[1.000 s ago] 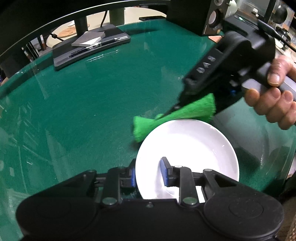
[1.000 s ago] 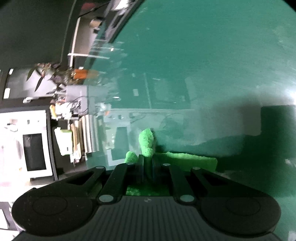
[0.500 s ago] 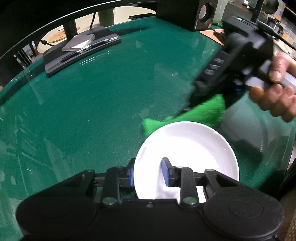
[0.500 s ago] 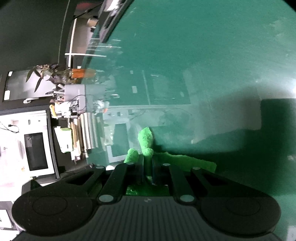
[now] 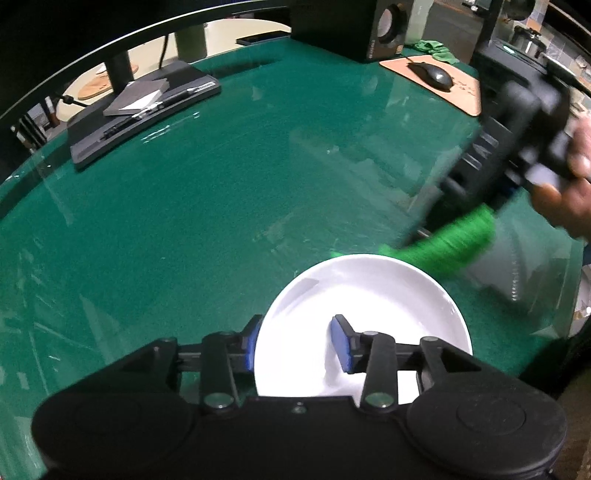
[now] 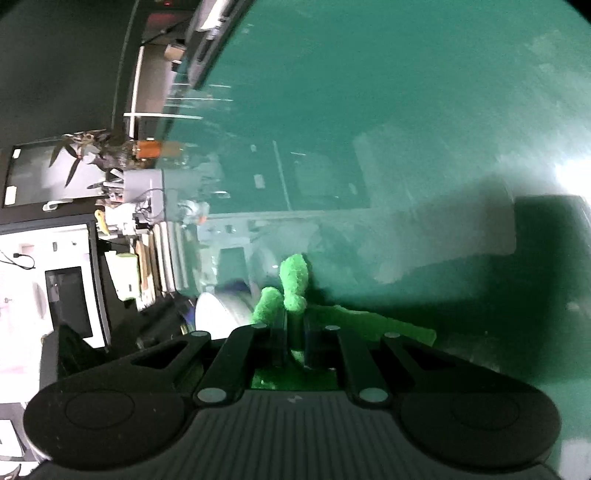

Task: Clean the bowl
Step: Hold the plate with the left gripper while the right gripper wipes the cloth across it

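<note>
A white bowl (image 5: 369,295) rests on the green table (image 5: 184,221), just in front of my left gripper (image 5: 296,343). The jaws straddle its near left rim, one blue pad outside and one inside. They are opening, and the inner pad stands off the wall. My right gripper (image 5: 424,236), held by a hand (image 5: 569,206), is shut on a bright green cloth (image 5: 454,243) just beyond the bowl's far right rim. In the right wrist view the cloth (image 6: 293,280) bulges out past the shut right gripper (image 6: 294,332), and the bowl's edge (image 6: 212,306) shows at the left.
A black stand with a notebook and pen (image 5: 144,107) sits at the far left. At the back stand a speaker (image 5: 376,33), a mouse (image 5: 434,74) on a tan pad (image 5: 461,92) and another green cloth (image 5: 432,46). The table's edge runs close at the right.
The right gripper has swung to the right with the green cloth, off the bowl's far rim. The left jaws have widened a little around the rim.
</note>
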`<state>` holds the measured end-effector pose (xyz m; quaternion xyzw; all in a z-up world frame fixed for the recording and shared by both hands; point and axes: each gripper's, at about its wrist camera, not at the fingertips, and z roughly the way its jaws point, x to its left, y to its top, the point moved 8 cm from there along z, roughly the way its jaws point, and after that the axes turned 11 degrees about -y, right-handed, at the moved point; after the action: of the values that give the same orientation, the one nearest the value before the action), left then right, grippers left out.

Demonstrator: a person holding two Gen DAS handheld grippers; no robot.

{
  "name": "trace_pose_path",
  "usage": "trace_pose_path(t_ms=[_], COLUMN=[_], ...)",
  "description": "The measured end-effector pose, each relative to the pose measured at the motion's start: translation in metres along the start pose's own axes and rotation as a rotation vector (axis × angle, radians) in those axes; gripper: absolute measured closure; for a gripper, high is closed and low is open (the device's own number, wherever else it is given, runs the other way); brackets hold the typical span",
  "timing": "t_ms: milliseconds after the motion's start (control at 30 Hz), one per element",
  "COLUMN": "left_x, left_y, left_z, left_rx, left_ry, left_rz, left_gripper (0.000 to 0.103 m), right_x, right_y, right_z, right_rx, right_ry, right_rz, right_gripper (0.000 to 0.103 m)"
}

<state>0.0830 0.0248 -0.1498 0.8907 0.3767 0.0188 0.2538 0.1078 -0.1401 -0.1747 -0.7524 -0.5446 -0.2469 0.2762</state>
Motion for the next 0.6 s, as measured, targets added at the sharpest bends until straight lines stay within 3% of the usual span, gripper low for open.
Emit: trace_pose_path(t_ms=[100, 167, 367, 600], left_x=[0.001, 0.0, 0.003, 0.005], left_y=[-0.006, -0.01, -0.011, -0.011], left_z=[-0.009, -0.011, -0.011, -0.006], left_rx=[-0.017, -0.014, -0.014, -0.019], left_ry=[0.002, 0.01, 0.017, 0.026], left_rz=[-0.048, -0.055, -0.058, -0.052], left_gripper=[0.071, 0.08, 0.079, 0.077], right_x=[-0.006, -0.009, -0.008, 0.03], right_y=[-0.004, -0.006, -0.005, 0.025], right_z=[0.0, 0.002, 0.006, 0.027], right_rx=[-0.026, -0.036, -0.043, -0.058], right_ry=[0.028, 0.048, 0.046, 0.057], right_rz=[0.054, 0.087, 0.108, 0.038], right_gripper=[0.094, 0.094, 0.094, 0.094])
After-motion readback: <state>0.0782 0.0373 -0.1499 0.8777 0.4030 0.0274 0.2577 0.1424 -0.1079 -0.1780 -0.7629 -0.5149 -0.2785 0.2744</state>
